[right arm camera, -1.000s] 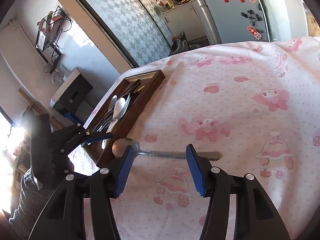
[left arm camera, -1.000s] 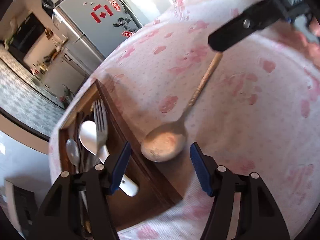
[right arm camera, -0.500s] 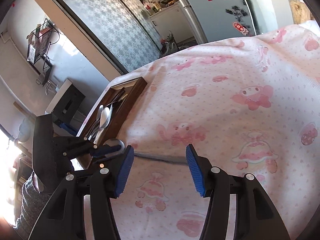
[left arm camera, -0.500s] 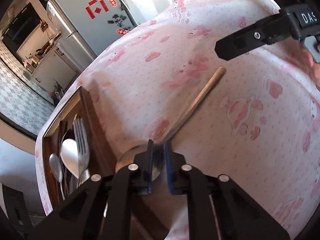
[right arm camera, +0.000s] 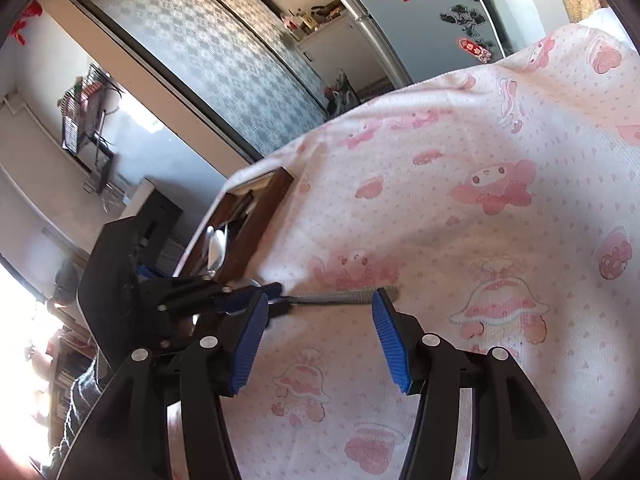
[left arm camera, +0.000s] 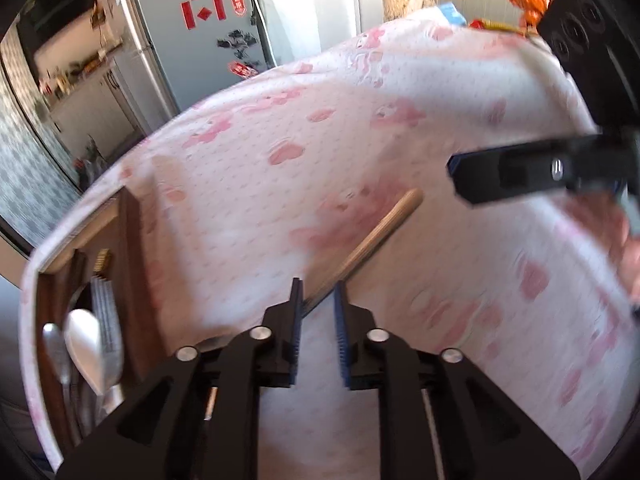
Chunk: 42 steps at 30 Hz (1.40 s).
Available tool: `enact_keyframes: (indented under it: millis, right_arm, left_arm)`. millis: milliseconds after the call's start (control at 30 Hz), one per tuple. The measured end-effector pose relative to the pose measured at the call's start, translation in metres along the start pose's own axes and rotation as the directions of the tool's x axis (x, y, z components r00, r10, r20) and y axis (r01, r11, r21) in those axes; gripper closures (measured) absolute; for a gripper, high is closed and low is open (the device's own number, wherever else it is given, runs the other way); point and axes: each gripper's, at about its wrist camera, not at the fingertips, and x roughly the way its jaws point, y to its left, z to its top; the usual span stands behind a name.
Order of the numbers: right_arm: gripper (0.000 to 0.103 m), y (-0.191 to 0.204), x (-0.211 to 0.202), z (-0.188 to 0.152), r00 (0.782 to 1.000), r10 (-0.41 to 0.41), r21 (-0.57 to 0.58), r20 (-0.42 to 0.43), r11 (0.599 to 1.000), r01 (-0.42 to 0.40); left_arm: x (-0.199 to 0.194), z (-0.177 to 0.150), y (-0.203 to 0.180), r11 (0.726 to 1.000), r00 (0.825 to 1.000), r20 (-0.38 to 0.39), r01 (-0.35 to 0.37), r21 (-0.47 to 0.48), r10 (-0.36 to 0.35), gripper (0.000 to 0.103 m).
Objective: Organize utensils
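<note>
The long spoon [left arm camera: 372, 240] lies flat on the pink-printed tablecloth [left arm camera: 440, 320] just beside the wooden utensil tray [right arm camera: 264, 216]; its bowl end points at the tray and its pale handle tip points away across the cloth. The left gripper [left arm camera: 318, 312] straddles the shaft near the bowl; its jaws have just been opening, and whether the pads touch the shaft cannot be told. The right gripper [right arm camera: 318, 344] hovers half-spread and empty, nearer the camera than the handle end.

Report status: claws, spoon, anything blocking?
Left claw just opening, spoon handle between its pads. Right claw open, empty, near handle end. Wooden tray alongside, nothing blocking seen.
</note>
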Motion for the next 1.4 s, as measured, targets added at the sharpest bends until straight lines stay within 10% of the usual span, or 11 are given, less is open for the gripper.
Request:
enact_keyframes:
  millis: [133,333,567,767,833,1400]
  right_arm:
    - [0.048,-0.005,-0.005,0.001,1.000,0.022,0.017,0.016,1.000,-0.022]
    - [0.048,-0.002,-0.009,0.002,0.999,0.037,0.012,0.032,0.999,-0.038]
    - [0.048,-0.001,-0.010,0.001,0.999,0.028,0.012,0.037,1.000,-0.028]
    - [0.048,-0.003,-0.011,0.001,0.999,0.032,0.016,0.043,0.999,-0.033]
    - [0.048,-0.003,-0.011,-0.001,0.998,0.034,0.013,0.044,0.999,-0.035]
    - [0.048,0.003,0.002,0.006,1.000,0.020,0.023,0.009,1.000,-0.021]
  left_arm:
    - [-0.035,0.005,0.002,0.989,0.994,0.050,-0.104,0.102,0.099,0.040]
    - [-0.050,-0.020,-0.008,0.941,0.985,-0.013,-0.162,0.296,0.174,0.040]
    - [-0.020,-0.052,-0.028,0.787,0.921,-0.101,-0.262,0.559,0.377,0.052]
    - [-0.013,-0.040,-0.013,0.795,0.922,-0.158,-0.207,0.569,0.354,0.058]
    - [-0.003,-0.037,-0.001,0.803,0.907,-0.198,-0.208,0.558,0.372,0.086]
    - [-0.017,-0.024,-0.005,0.949,0.988,-0.121,-0.057,0.311,0.099,0.102]
